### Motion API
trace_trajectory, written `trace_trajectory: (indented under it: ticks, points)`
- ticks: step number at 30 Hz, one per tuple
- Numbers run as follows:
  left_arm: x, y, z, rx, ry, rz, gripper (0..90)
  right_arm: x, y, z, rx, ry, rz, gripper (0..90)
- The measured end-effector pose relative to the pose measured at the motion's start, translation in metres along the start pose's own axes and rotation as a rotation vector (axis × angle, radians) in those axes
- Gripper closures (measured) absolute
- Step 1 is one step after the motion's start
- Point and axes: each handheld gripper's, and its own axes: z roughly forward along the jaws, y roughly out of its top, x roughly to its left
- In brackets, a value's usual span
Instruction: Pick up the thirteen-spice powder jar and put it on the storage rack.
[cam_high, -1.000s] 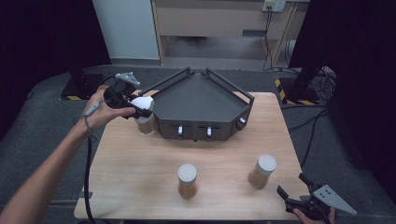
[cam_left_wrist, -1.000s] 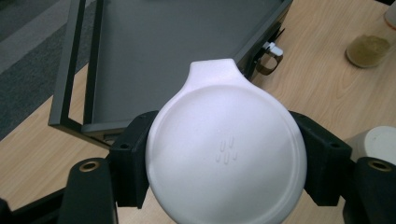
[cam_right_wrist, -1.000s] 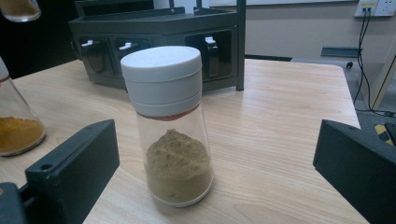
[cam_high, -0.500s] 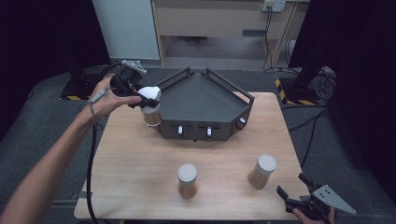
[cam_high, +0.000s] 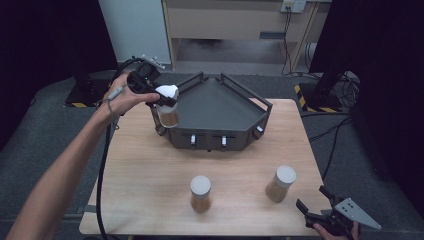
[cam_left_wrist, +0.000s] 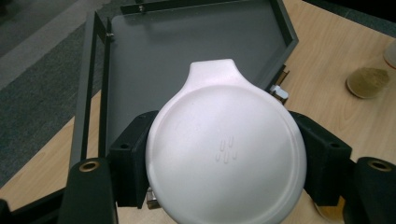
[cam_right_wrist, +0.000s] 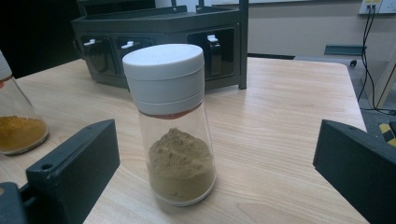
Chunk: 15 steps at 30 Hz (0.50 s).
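Lab: black curtains (cam_high: 45, 45), floor cables (cam_high: 340, 87).

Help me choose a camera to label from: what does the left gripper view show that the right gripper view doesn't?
Left gripper view alone: the left hand-held gripper shut on a white-lidded jar, seen from above over the grey tray's floor. Right gripper view alone: the open right hand-held gripper facing a standing jar of brown powder, plus the tray's front. Both: the tray and wooden table.

Two spice jars (cam_high: 200, 194) (cam_high: 279, 183) stand apart on the wooden table (cam_high: 150, 165).
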Motion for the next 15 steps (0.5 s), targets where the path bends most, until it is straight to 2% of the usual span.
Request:
trace_trajectory:
  ticks: [6, 15]
  points:
    - [0.008, 0.008, 0.011, -0.007, 0.023, -0.014, 30.0, 0.0, 0.0, 0.0, -0.002, -0.001, 0.002, 1.0]
    - [0.021, 0.015, 0.029, -0.018, 0.032, -0.024, 30.0, -0.001, 0.0, 0.0, -0.005, 0.001, 0.005, 1.0]
